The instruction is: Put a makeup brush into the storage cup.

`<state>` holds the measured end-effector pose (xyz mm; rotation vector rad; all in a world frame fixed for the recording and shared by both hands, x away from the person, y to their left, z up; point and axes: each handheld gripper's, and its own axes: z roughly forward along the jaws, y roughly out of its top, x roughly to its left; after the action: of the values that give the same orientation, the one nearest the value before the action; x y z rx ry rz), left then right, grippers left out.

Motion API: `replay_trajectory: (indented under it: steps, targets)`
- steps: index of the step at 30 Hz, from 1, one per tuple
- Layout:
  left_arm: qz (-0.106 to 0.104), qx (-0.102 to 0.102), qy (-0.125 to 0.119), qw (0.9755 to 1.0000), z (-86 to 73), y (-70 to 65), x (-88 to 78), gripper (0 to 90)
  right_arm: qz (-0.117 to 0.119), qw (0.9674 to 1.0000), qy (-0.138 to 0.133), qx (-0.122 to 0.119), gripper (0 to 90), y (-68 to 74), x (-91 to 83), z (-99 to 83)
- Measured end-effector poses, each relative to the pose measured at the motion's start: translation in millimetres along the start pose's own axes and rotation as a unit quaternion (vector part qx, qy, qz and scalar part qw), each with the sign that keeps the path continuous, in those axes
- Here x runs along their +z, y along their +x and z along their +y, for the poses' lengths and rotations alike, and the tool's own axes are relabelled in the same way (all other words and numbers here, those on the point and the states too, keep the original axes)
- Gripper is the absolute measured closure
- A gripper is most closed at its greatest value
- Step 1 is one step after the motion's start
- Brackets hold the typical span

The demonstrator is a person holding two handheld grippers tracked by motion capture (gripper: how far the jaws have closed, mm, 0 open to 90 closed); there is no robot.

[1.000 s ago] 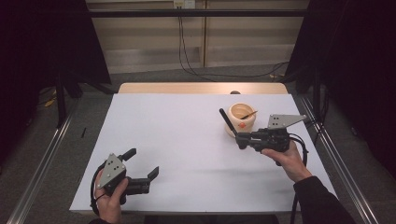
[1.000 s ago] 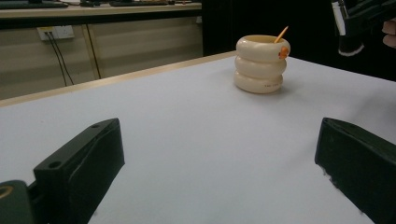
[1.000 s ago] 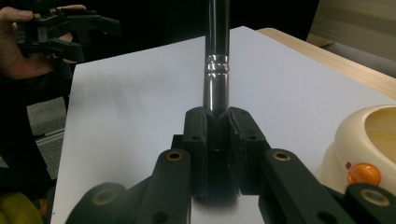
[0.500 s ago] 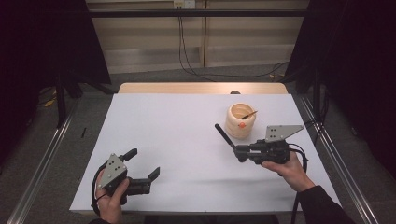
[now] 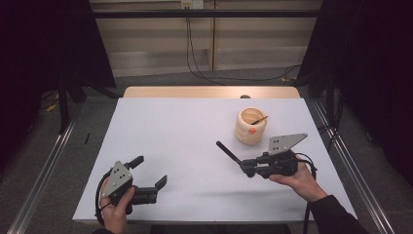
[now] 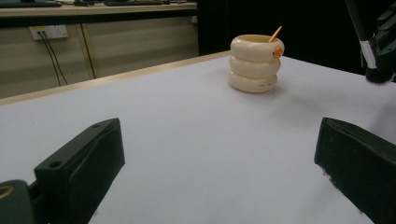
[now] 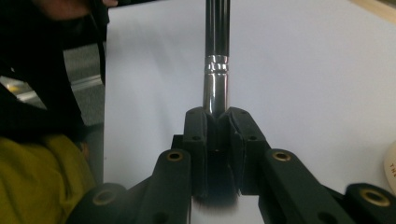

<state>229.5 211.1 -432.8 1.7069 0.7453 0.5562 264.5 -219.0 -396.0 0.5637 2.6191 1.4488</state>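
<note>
A cream ringed holder [image 5: 251, 126] [image 6: 254, 63] stands on the white table [image 5: 185, 131], right of centre, with a thin orange-tipped stick [image 5: 259, 118] [image 6: 275, 33] leaning inside it. My right gripper [image 5: 248, 168] [image 7: 217, 123] hovers in front of the holder, shut on a black brush [image 5: 229, 153] [image 7: 215, 56]. The brush's handle, with a silver band, points away to the left. Its dark bristles [image 6: 376, 74] sit at the gripper end. My left gripper [image 5: 151, 170] [image 6: 219, 163] rests near the front left edge, open, with nothing between its jaws.
A wooden strip [image 5: 209, 91] runs along the table's far edge. Metal rails [image 5: 44, 170] flank both sides on the floor. Cables [image 5: 195, 53] hang down the back wall. A small dark object [image 5: 245, 96] lies at the far edge behind the holder.
My right gripper has drawn back from the holder toward the front of the table, carrying the brush with it. The left gripper has stayed put.
</note>
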Motion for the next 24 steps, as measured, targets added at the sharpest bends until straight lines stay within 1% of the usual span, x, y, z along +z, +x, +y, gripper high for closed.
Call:
replay_trajectory:
  steps: [1, 2, 4, 5, 6, 7, 8, 9, 10, 11, 12, 13, 14, 16, 17, 18, 19, 20, 21, 22, 23, 24]
  targets:
    - [0.000, -0.001, 0.001, 1.0000, 0.0, -0.3, 0.5, 1.4, 0.006, 0.9999, 0.010, -0.003, 78.6, 1.2, 1.3, 1.4]
    - [-0.001, -0.001, 0.002, 1.0000, -0.1, -0.5, 0.8, 1.5, 0.005, 0.9996, 0.024, -0.012, 78.6, 2.6, 2.7, 3.2]
    - [-0.004, 0.002, 0.002, 1.0000, -0.1, -1.3, 1.4, 1.5, 0.016, 0.9988, 0.042, -0.018, 78.6, 3.5, 5.6, 4.8]
    - [-0.004, 0.001, 0.002, 1.0000, -0.1, -1.5, 1.3, 1.5, 0.012, 0.9983, 0.053, -0.022, 78.6, 3.9, 7.1, 5.6]
    - [-0.004, 0.001, 0.002, 1.0000, -0.2, -1.4, 1.1, 1.5, 0.016, 0.9977, 0.062, -0.021, 78.5, 3.5, 8.8, 6.0]
    - [-0.003, 0.001, 0.003, 1.0000, -0.2, -0.7, 0.9, 1.5, 0.015, 0.9971, 0.070, -0.027, 78.5, 2.8, 10.2, 6.6]
    - [-0.003, 0.000, 0.003, 1.0000, -0.3, -0.7, 0.9, 1.5, 0.012, 0.9967, 0.077, -0.026, 78.5, 2.2, 12.0, 7.5]
    - [-0.003, 0.000, 0.003, 1.0000, -0.4, -0.5, 1.0, 1.5, 0.017, 0.9958, 0.085, -0.029, 78.6, 1.7, 13.7, 8.0]
    - [-0.006, 0.000, 0.002, 1.0000, -0.5, 0.0, 1.5, 1.5, 0.013, 0.9946, 0.097, -0.035, 78.5, 1.6, 16.1, 8.9]
    - [-0.006, 0.000, 0.002, 1.0000, -0.4, 0.1, 1.5, 1.5, 0.019, 0.9927, 0.113, -0.038, 78.5, 1.1, 19.0, 10.5]
    - [-0.007, 0.001, 0.001, 1.0000, -0.1, 0.3, 1.4, 1.5, 0.025, 0.9915, 0.121, -0.040, 78.6, 0.8, 20.5, 11.6]
    - [-0.003, -0.003, 0.001, 1.0000, 0.0, 0.1, 0.5, 1.5, 0.021, 0.9905, 0.131, -0.037, 78.6, 1.0, 22.3, 13.2]
    - [-0.005, -0.001, 0.000, 1.0000, 0.0, 0.5, 0.5, 1.5, 0.020, 0.9890, 0.143, -0.035, 78.5, 0.0, 25.2, 14.6]
    - [-0.008, -0.004, -0.001, 1.0000, -0.5, 0.7, 0.9, 1.5, 0.021, 0.9887, 0.145, -0.034, 78.5, -1.3, 29.1, 15.4]
    - [-0.007, -0.005, -0.001, 1.0000, -0.5, 0.6, 1.0, 1.5, 0.020, 0.9868, 0.158, -0.029, 78.5, -0.8, 31.3, 15.7]
    - [-0.007, -0.002, 0.001, 1.0000, -0.4, 0.6, 0.7, 1.5, 0.019, 0.9855, 0.166, -0.031, 78.5, -0.6, 33.3, 15.5]
    - [-0.009, -0.002, 0.002, 1.0000, -0.4, 0.4, 0.8, 1.5, 0.019, 0.9839, 0.174, -0.035, 78.5, -0.6, 35.3, 14.9]
    - [-0.010, -0.001, 0.002, 1.0000, -0.4, 0.4, 0.9, 1.5, 0.019, 0.9811, 0.187, -0.044, 78.5, 0.4, 38.0, 14.2]
    - [-0.011, 0.000, 0.003, 0.9999, -0.4, 0.5, 1.0, 1.5, 0.020, 0.9799, 0.192, -0.051, 78.5, 1.1, 39.5, 14.1]
    - [-0.013, -0.001, 0.003, 0.9999, -0.5, 0.7, 1.2, 1.5, 0.025, 0.9794, 0.193, -0.053, 78.5, 2.1, 40.8, 14.1]
    - [-0.011, -0.003, 0.003, 0.9999, -0.5, 0.5, 1.6, 1.5, 0.036, 0.9784, 0.195, -0.057, 78.5, 2.8, 41.9, 14.4]
    - [-0.014, -0.004, 0.003, 0.9999, -0.6, 0.6, 2.1, 1.5, 0.035, 0.9767, 0.202, -0.063, 78.5, 3.8, 42.4, 15.5]
